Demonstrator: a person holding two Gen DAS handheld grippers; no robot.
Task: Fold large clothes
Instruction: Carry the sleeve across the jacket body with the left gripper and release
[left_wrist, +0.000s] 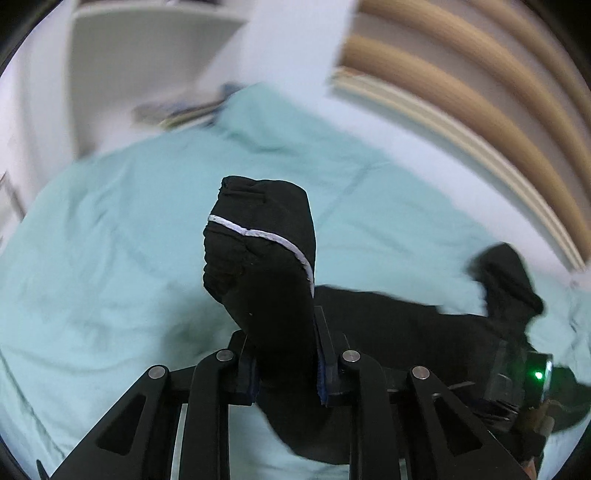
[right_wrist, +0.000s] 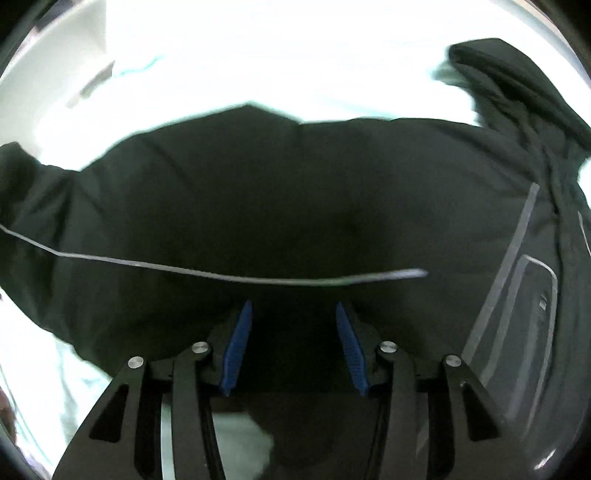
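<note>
A black garment with thin white piping (left_wrist: 258, 266) lies on a mint-green bedsheet (left_wrist: 110, 240). My left gripper (left_wrist: 284, 325) is shut on a bunched end of the garment, which sticks up between the fingers. In the right wrist view the black garment (right_wrist: 277, 192) fills the middle, with a white stripe running across it. My right gripper (right_wrist: 293, 314) is open just above the fabric, blue pads (right_wrist: 238, 343) apart with nothing between them. The other gripper's body with a green light (left_wrist: 532, 373) shows at the right of the left wrist view.
A slatted wooden headboard (left_wrist: 480, 92) stands at the back right. A white shelf unit (left_wrist: 129, 55) stands at the back left, with some items (left_wrist: 184, 110) beside the bed's far corner. A clear plastic piece (right_wrist: 517, 295) shows at the right of the right wrist view.
</note>
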